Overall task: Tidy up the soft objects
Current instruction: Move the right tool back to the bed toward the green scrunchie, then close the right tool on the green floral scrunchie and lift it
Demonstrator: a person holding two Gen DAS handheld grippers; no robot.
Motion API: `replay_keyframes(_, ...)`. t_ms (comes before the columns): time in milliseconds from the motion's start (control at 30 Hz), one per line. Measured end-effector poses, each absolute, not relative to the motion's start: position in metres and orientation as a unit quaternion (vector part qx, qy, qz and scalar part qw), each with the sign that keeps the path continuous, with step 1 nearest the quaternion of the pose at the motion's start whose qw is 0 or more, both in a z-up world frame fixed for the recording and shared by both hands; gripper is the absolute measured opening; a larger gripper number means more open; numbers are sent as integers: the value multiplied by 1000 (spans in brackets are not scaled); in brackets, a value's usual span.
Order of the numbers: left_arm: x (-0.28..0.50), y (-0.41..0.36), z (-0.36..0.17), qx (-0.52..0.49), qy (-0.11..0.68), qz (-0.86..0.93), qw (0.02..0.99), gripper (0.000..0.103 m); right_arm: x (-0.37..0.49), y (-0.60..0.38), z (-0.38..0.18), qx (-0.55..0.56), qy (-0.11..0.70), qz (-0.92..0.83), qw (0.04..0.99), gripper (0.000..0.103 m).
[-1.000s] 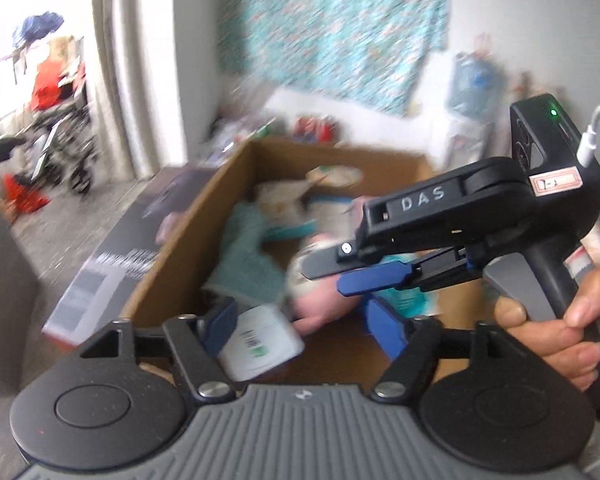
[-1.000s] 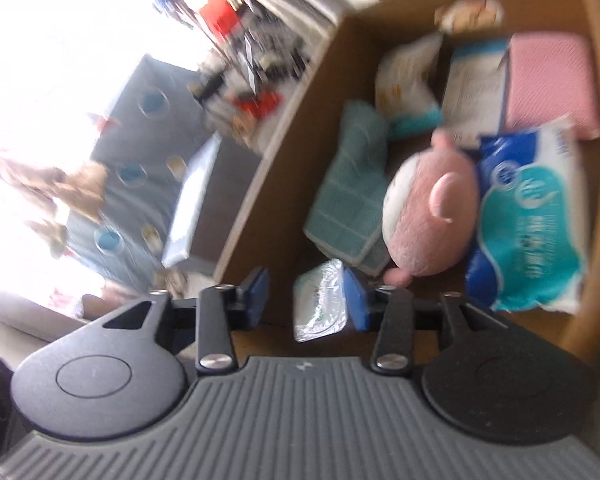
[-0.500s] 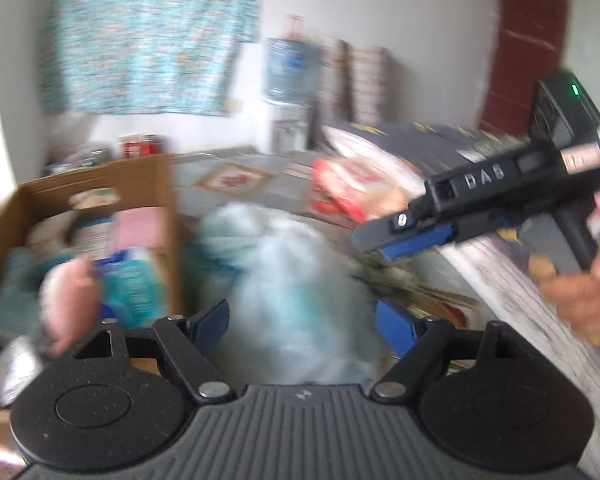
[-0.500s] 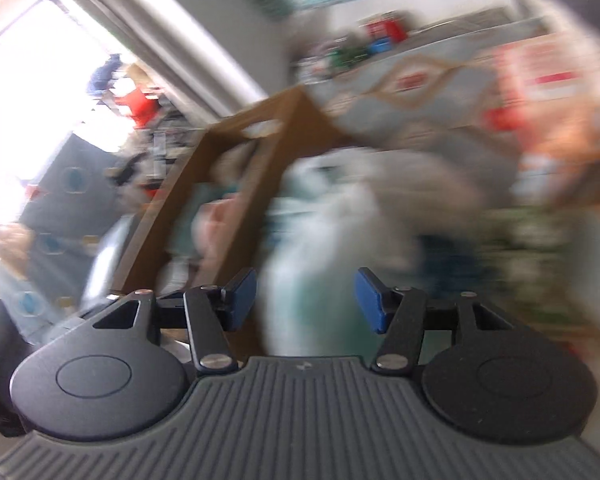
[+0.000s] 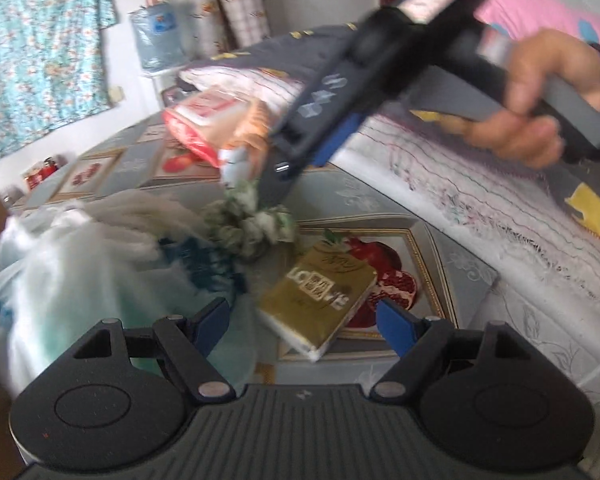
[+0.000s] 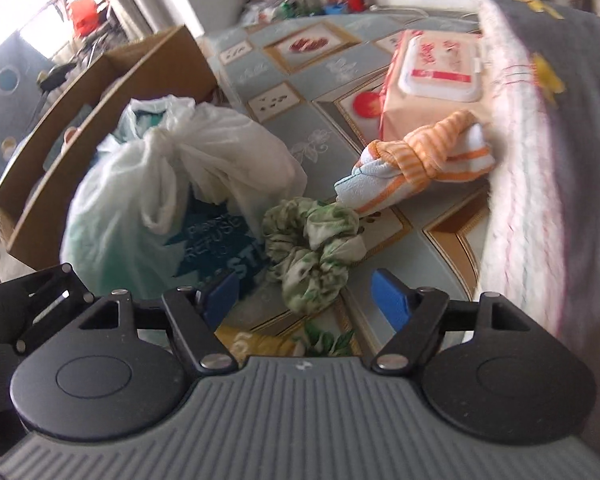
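Left wrist view: left hand-held gripper (image 5: pixel 302 320) open, empty, poised above gold tissue pack (image 5: pixel 320 294) on patterned floor mat (image 5: pixel 432 248). Likely next pick. Right hand-held gripper (image 5: pixel 300 168) crosses far, over green scrunchie (image 5: pixel 252 220).

Right wrist view: right hand-held gripper (image 6: pixel 304 294) jaws just opening, nothing between; scrunchie just beyond tips. Tied plastic bag (image 6: pixel 172 200) left, beside cardboard box (image 6: pixel 112 120); orange-striped cloth (image 6: pixel 424 160), wipes pack (image 6: pixel 436 80) far right, loose, awaiting boxing.

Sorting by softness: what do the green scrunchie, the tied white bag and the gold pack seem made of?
Green scrunchie: matte gathered fabric, ruffled folds. Tied white bag: thin, translucent plastic film, knotted and creased. Gold pack: glossy printed wrapper; white layered edge suggests tissues, though unsure.
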State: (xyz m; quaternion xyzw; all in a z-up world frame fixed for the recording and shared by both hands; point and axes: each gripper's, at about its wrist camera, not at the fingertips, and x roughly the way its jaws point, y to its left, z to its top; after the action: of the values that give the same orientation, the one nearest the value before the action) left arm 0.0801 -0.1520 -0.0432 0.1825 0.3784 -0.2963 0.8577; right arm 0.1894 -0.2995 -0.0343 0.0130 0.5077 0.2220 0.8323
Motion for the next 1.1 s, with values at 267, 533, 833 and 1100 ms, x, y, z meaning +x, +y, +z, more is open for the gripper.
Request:
replay_keyframes(267,103,-174,-66,213,394,-297,844,81,223,-284,-61,-23,512,269,816,77)
replay_keyframes(533,112,-174,-77,204,409,-310,834,74,234,-275,-78,-45,514,281,809,77)
replay_keyframes(833,115,-168,-76,183,405,-306,842,71,234,-274,-76,-53,508,261,819,39)
replay_keyframes(1100,128,-153,-68,122,412,-284,857,69,229,-296,-66,13,500,236,833,17)
